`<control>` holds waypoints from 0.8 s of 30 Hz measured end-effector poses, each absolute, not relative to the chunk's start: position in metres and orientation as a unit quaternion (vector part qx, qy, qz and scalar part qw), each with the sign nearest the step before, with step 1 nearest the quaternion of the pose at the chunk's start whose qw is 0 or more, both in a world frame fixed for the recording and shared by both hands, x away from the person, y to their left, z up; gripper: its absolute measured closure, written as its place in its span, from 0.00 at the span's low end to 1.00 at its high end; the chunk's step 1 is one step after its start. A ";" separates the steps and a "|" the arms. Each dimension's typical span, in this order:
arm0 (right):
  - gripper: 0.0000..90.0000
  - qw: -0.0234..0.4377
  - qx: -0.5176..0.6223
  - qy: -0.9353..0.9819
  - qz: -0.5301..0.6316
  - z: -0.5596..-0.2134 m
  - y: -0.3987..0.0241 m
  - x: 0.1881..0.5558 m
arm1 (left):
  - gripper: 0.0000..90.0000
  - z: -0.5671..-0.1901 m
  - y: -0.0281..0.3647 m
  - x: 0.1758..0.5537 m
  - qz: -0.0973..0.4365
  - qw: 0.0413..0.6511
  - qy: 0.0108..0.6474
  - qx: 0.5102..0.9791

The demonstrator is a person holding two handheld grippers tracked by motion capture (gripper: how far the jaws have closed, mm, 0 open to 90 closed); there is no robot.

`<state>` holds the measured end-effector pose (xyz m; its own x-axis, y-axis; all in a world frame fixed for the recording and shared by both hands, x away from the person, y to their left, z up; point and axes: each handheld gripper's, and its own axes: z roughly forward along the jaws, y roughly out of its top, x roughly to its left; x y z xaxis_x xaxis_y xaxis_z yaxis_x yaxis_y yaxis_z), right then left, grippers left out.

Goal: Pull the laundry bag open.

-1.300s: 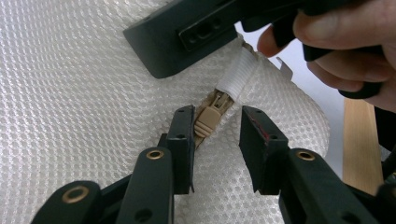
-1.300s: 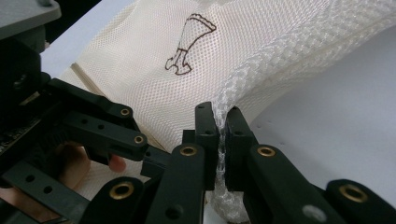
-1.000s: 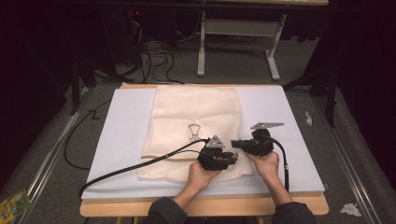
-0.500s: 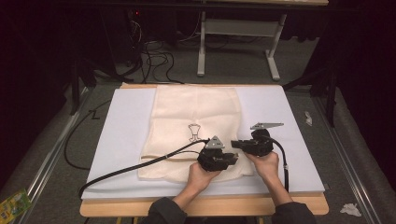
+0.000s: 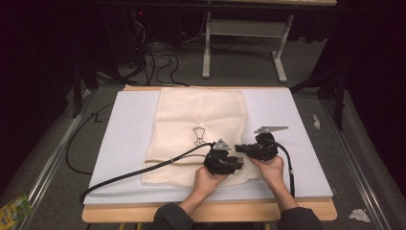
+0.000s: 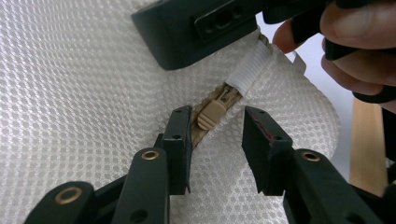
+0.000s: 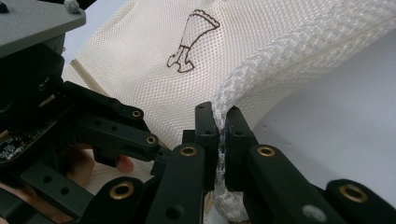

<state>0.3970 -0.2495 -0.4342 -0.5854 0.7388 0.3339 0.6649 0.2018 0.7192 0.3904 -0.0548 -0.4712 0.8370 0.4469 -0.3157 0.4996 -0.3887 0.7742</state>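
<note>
I see the mesh bag (image 5: 198, 129) flat on the white tabletop (image 5: 297, 120). My right gripper (image 7: 220, 133) clamps its bunched edge. My left gripper (image 6: 215, 126), jaws apart and just opening, straddles the zipper pull (image 6: 212, 112) untouched.

A lab-like recording room: dark curtains surround the surface (image 5: 297, 143), loose cables (image 5: 158, 60) lie on the grey floor behind it, beside a desk frame (image 5: 244, 43).
</note>
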 end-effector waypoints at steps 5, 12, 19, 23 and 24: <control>0.98 0.040 0.453 0.772 0.444 -0.432 -0.248 0.397 | 0.72 -0.470 -0.055 0.389 -0.030 0.485 0.282 0.827; 0.98 0.042 0.457 0.769 0.445 -0.432 -0.253 0.396 | 0.76 -0.466 -0.052 0.384 -0.024 0.503 0.254 0.826; 0.98 0.040 0.458 0.769 0.444 -0.433 -0.256 0.396 | 0.77 -0.467 -0.050 0.384 -0.034 0.506 0.249 0.825; 0.98 0.038 0.459 0.770 0.443 -0.436 -0.257 0.395 | 0.80 -0.470 -0.049 0.386 -0.041 0.506 0.254 0.823; 0.98 0.038 0.459 0.769 0.443 -0.437 -0.257 0.395 | 0.82 -0.471 -0.048 0.386 -0.044 0.508 0.259 0.821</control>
